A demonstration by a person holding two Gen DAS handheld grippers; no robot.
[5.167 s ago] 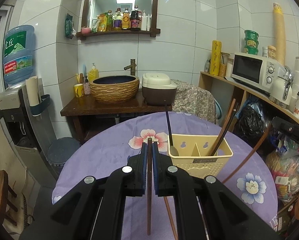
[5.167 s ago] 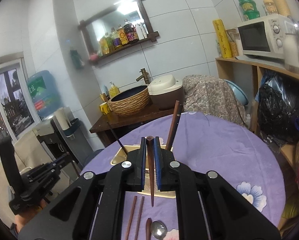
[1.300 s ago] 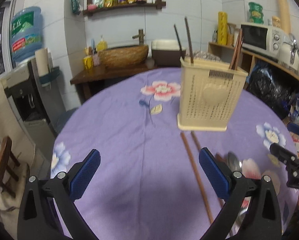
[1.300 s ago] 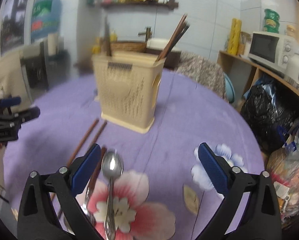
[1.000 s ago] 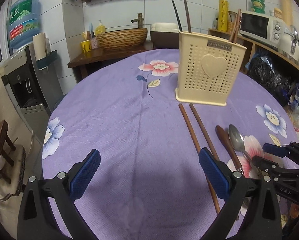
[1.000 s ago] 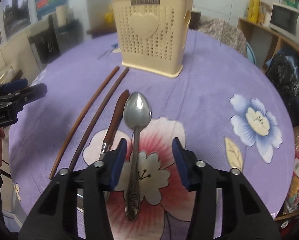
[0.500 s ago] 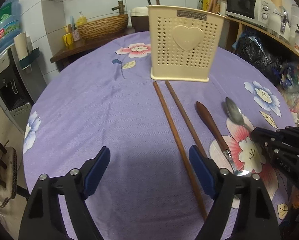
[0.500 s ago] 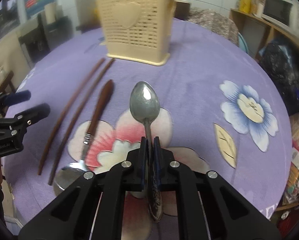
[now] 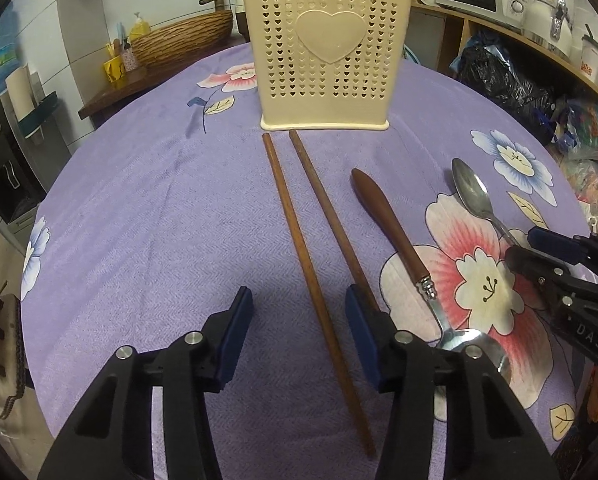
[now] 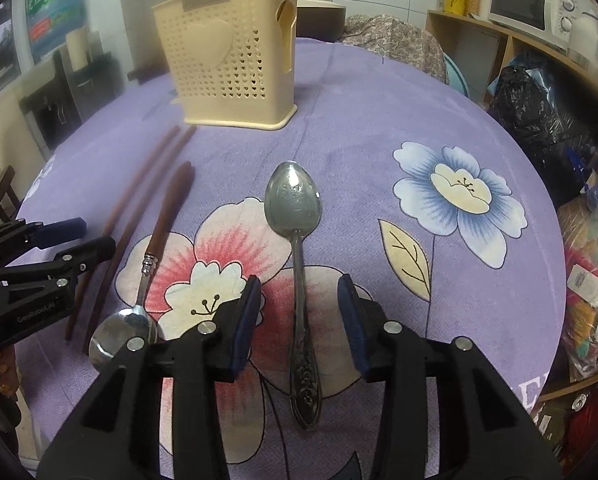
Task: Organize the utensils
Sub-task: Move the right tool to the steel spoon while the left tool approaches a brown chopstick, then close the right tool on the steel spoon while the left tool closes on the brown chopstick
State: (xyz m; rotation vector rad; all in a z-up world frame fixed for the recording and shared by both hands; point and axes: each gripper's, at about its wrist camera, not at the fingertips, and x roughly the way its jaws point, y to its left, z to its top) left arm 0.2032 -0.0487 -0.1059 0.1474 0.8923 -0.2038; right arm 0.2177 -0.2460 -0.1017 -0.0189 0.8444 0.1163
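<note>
While your left gripper (image 9: 299, 316) has just been narrowing its jaws around the left chopstick (image 9: 299, 236), nothing is pinched yet. Your right gripper (image 10: 299, 304) clamped the metal spoon (image 10: 297, 236) half a second ago; its jaws have reopened, astride the handle. Both utensils lie near the holder (image 9: 325, 52), so regrip.

Both cameras sit low over the round table with the purple cloth (image 9: 147, 200) and look forward and downward along their own fingers. The left wrist view faces the front of the cream utensil holder (image 9: 325, 50); the right wrist view sees the holder (image 10: 227, 56) from its corner. Both views share the holder, the two chopsticks (image 9: 299, 240), both spoons and each other's gripper at the frame edge.
</note>
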